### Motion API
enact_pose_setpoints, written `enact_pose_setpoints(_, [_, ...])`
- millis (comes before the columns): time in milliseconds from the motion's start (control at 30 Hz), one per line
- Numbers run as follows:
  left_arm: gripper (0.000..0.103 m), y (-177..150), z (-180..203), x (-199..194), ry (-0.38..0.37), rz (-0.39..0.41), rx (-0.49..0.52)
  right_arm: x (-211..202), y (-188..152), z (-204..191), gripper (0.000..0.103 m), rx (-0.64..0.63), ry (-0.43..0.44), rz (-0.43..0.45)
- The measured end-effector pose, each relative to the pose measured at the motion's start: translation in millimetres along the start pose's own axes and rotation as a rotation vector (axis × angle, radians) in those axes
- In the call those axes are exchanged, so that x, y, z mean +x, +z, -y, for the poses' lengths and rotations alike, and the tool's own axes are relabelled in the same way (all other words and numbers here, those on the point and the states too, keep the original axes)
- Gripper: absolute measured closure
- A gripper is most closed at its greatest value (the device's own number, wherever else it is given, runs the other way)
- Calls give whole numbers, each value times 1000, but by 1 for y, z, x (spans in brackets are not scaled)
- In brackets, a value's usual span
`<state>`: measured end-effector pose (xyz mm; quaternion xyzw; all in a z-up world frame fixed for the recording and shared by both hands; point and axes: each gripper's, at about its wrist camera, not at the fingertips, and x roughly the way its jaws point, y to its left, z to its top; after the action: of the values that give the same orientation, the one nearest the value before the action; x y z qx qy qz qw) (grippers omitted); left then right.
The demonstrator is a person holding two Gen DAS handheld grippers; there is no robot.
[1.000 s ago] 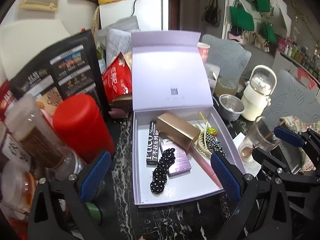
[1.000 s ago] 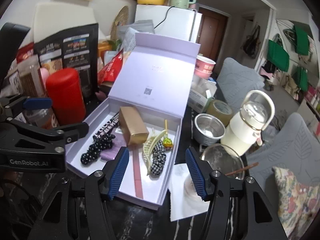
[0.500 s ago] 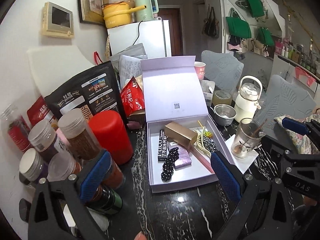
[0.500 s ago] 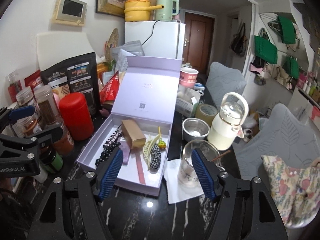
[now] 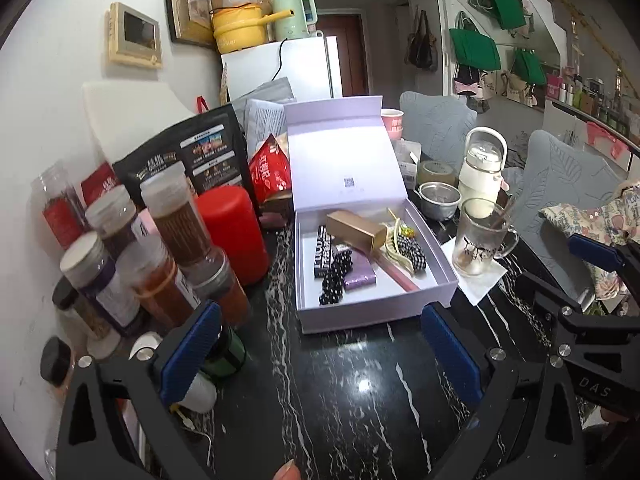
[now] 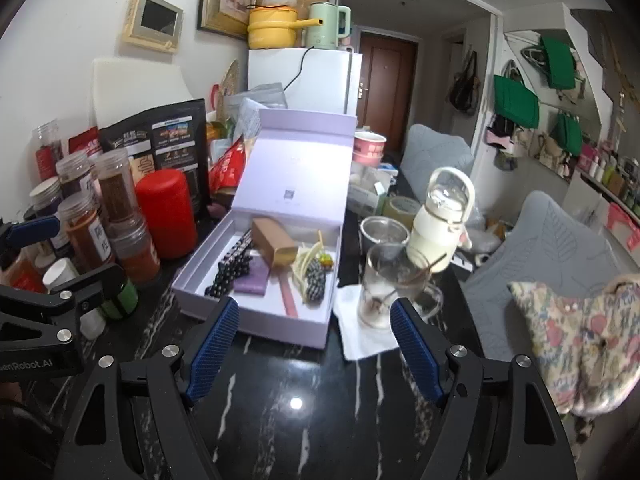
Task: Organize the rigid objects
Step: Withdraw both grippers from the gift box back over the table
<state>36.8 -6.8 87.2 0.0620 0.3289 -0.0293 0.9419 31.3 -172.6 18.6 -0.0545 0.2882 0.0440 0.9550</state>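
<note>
On the black marbled counter (image 6: 304, 412) the lilac box (image 6: 256, 316) sits open, lid upright, back from the near edge. Inside lie a gold carton (image 6: 276, 246), a black dotted scrunchie (image 6: 230, 272), a purple card (image 6: 252, 282), a cream hair clip (image 6: 304, 260) and a checked scrunchie (image 6: 314, 276). The left claw (image 5: 320, 356) stands wide and empty above the counter. The right claw (image 6: 316, 344) is opening, nothing between its blue pads (image 6: 214, 344). A glass mug (image 6: 382, 288) stands on a napkin right of the box; spice jars (image 5: 172, 240) crowd the left edge.
</note>
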Motion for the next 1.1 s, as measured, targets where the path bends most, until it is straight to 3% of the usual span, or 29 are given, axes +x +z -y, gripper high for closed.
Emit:
enact_pose_setpoints(600, [1, -50, 13, 3, -16, -56, -17, -5, -65, -7, 24, 23, -30, -85])
enact_pose_setpoints(1100, [1, -48, 16, 2, -43, -45, -15, -8, -66, -2, 24, 42, -45, -79])
